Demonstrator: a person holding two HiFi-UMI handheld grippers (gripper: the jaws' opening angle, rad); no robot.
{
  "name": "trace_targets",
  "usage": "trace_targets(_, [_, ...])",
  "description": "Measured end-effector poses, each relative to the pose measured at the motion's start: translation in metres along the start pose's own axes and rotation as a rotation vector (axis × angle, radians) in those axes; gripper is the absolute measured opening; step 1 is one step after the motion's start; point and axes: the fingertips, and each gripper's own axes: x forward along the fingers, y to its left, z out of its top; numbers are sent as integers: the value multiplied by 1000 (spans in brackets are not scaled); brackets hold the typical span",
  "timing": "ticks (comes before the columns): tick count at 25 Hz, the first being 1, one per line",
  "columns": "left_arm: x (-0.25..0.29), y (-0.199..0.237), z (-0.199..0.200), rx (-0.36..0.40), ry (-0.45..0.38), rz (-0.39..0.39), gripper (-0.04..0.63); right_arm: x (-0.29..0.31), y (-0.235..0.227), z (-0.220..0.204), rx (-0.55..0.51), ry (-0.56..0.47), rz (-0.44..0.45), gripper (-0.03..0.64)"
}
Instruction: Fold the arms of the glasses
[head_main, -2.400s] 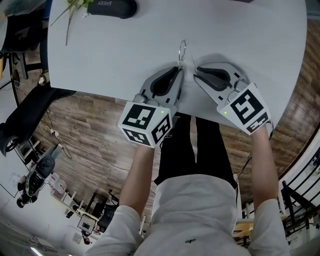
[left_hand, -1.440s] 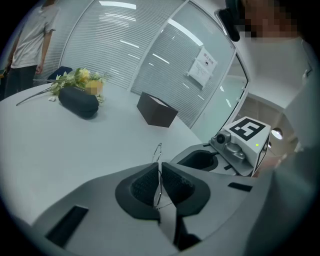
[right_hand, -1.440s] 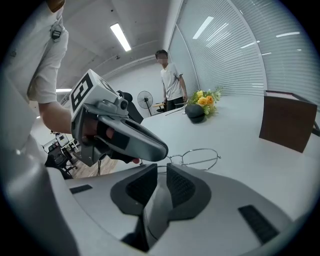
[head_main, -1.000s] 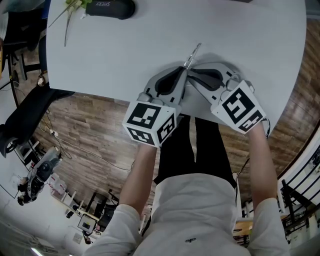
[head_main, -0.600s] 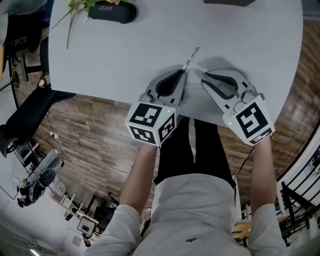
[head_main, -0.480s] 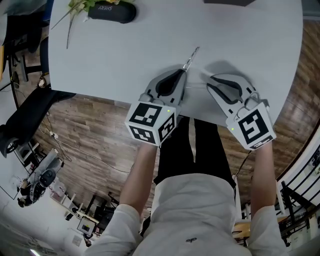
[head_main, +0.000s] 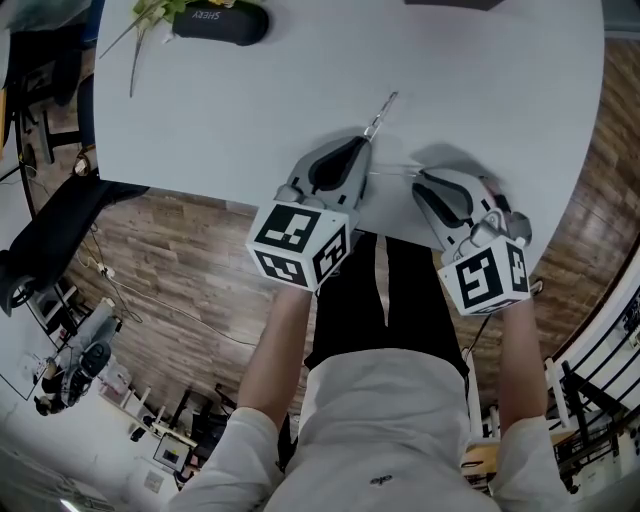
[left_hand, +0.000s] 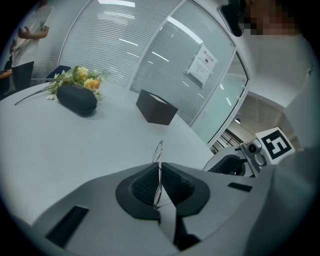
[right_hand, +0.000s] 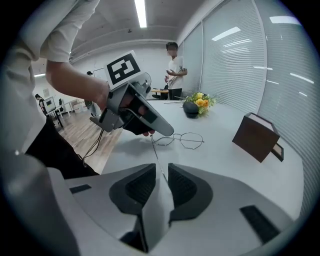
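Table (head_main: 250, 90): glasses (head_main: 381, 110) on edge, arm (head_main: 395, 171) pointing toward right tongs (head_main: 418, 180).

Bright, even light from a ceiling strip light (right_hand: 140, 12); soft shadows, fisheye-warped dark edges.

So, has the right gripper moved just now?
Yes. The right gripper drew back from the left gripper, toward the near edge of the table. Its jaws have just been opening, the glasses arm between them.

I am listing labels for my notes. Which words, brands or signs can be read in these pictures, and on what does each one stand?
"SHERY", as far as it reads: white print on the black case.
Paper notice on the glass partition: print too small to read.
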Motion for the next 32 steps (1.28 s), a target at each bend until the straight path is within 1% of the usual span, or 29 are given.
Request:
trace_targets(4, [1, 2, 1, 0, -6, -3, 32, 4, -5, -4, -16, 15, -42, 83])
trace_targets(12, [-1, -2, -1, 9, 0, -7, 32, 4, -8, -10, -34, 29, -79, 60])
trace_targets(18, [-1, -2, -3, 10, 3, -8, 29, 6, -10, -8, -31, 25, -89, 48])
trace_targets(32, [-5, 1, -6, 12, 11, -16, 28, 14, -23, 0, -26, 17, -117, 54])
